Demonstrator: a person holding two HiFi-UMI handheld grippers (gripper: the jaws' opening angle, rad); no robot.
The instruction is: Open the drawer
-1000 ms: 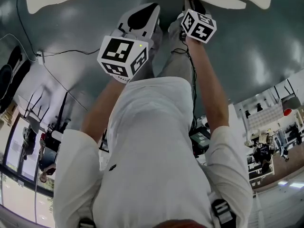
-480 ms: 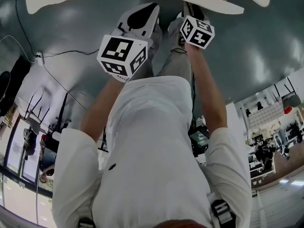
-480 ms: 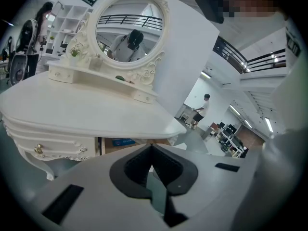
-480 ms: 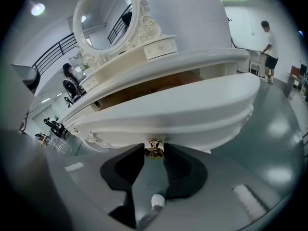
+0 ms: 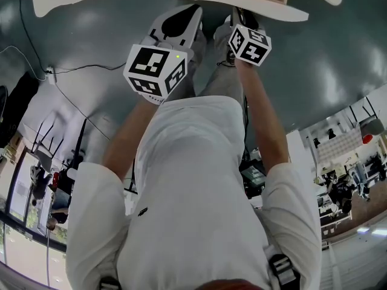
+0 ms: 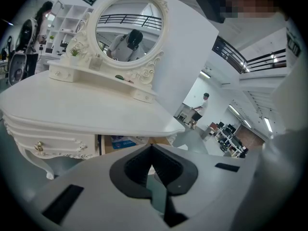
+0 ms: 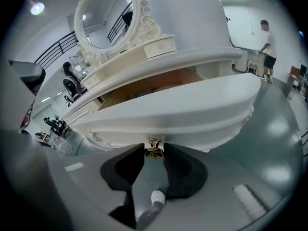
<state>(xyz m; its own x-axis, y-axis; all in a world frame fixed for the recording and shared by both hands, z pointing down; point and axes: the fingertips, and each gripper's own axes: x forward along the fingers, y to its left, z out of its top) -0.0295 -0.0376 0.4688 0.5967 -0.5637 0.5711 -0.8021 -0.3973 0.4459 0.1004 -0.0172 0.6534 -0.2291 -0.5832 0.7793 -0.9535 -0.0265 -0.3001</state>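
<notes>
A: So, where does the drawer [image 7: 183,112] stand?

B: Out from under the top of the white dressing table [image 7: 192,61]. It is far enough out that its wooden inside shows between the curved front and the tabletop's edge. In the head view it sits at the top edge, straight ahead of the person's right arm.

A: And the grip?

B: The right gripper [image 7: 154,154] has its two dark pads clamped on the gold knob [image 7: 154,148] at the middle of the drawer front, one pad touching each side.

A: The other one?

B: The left gripper [image 6: 152,149] has its jaws pressed together at the tips with nothing between them. It hangs beside the table, apart from it, facing the tabletop's edge and a small gold handle [image 6: 38,148] on the carved front below.

A: Anything round about?

B: An oval mirror [image 6: 129,30] in a scrolled white frame stands at the back of the tabletop. The floor [image 5: 314,59] is glossy grey-green. A person [image 7: 267,42] in a white top and dark shorts stands well off in the room behind.
</notes>
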